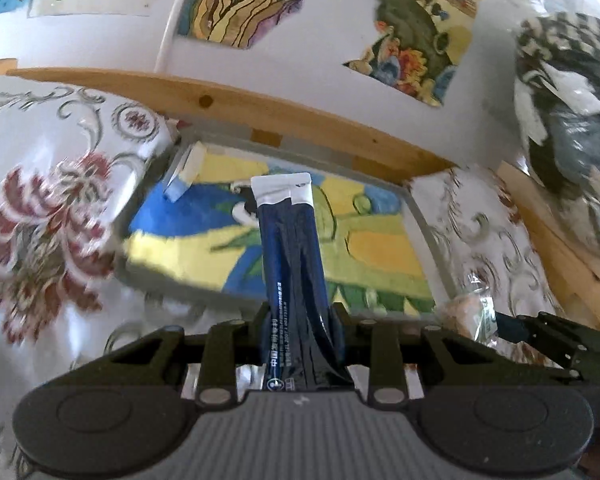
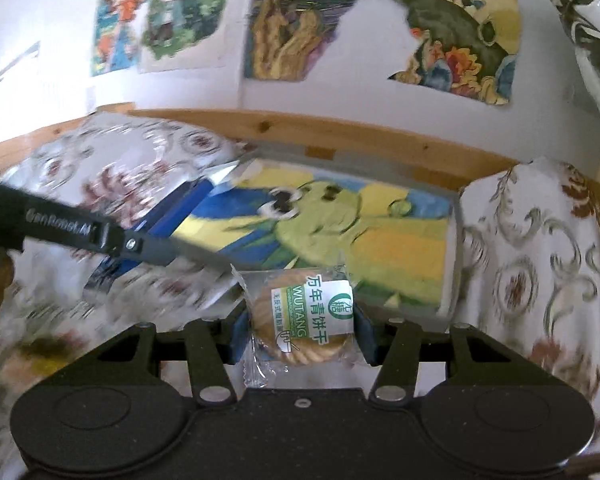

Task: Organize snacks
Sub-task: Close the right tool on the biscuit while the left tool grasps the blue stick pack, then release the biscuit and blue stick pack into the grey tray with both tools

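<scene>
Our left gripper [image 1: 298, 316] has its fingers closed on a dark blue sachet [image 1: 290, 256], which stands up over the painted tray [image 1: 424, 216]. Our right gripper [image 2: 300, 328] clamps a wrapped biscuit [image 2: 302, 320] at the tray's near edge. The tray sits on a floral cloth [image 2: 540, 264] below a wall of posters [image 2: 300, 28].

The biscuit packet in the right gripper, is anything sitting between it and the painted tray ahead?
Nothing visible blocks it. The biscuit packet is clamped in the right gripper, and the painted tray lies directly beyond it. The left gripper with its blue stick packet is off to the left.
</scene>
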Demonstrator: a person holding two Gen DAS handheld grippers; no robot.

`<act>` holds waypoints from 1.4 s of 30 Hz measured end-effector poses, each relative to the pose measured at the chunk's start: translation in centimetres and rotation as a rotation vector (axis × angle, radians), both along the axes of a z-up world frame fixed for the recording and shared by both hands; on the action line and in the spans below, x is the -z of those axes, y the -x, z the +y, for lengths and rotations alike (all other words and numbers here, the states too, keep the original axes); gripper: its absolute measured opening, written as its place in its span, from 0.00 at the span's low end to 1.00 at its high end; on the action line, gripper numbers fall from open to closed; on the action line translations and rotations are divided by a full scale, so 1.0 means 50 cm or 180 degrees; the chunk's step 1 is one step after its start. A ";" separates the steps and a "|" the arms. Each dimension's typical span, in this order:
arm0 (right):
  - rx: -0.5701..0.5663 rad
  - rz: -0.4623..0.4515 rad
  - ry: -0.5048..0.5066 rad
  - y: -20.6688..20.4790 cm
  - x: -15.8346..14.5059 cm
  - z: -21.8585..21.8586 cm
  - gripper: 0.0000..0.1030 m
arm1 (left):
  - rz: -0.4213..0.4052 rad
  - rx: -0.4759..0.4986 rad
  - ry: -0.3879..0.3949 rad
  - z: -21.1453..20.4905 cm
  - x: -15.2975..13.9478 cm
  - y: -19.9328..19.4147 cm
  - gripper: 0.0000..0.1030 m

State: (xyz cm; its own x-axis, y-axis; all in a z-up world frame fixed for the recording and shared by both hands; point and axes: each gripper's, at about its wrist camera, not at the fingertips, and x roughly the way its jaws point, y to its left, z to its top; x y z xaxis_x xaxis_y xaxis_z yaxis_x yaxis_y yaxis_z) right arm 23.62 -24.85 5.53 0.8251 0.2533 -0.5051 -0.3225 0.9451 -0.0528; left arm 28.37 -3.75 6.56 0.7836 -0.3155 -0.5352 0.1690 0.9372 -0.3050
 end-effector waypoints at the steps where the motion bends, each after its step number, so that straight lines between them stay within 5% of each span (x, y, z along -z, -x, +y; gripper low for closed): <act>1: 0.0048 -0.0013 -0.0021 -0.026 -0.002 -0.003 0.53 | -0.0024 -0.0022 0.0003 -0.003 0.000 -0.019 0.31; 13: 0.0526 0.0079 0.0066 -0.237 0.045 -0.004 0.53 | 0.0116 -0.0213 -0.0152 -0.027 0.040 -0.205 0.31; 27: 0.0627 0.0316 0.0094 -0.284 0.100 -0.010 0.54 | 0.0367 -0.0270 -0.0350 -0.037 0.086 -0.235 0.34; 32: 0.0652 0.0319 0.0092 -0.283 0.099 -0.010 0.65 | 0.0419 -0.0234 -0.0422 -0.045 0.086 -0.233 0.37; 42: 0.0776 0.0115 -0.0017 -0.238 0.064 -0.022 0.90 | 0.0160 -0.0455 -0.0291 -0.014 0.043 -0.183 0.83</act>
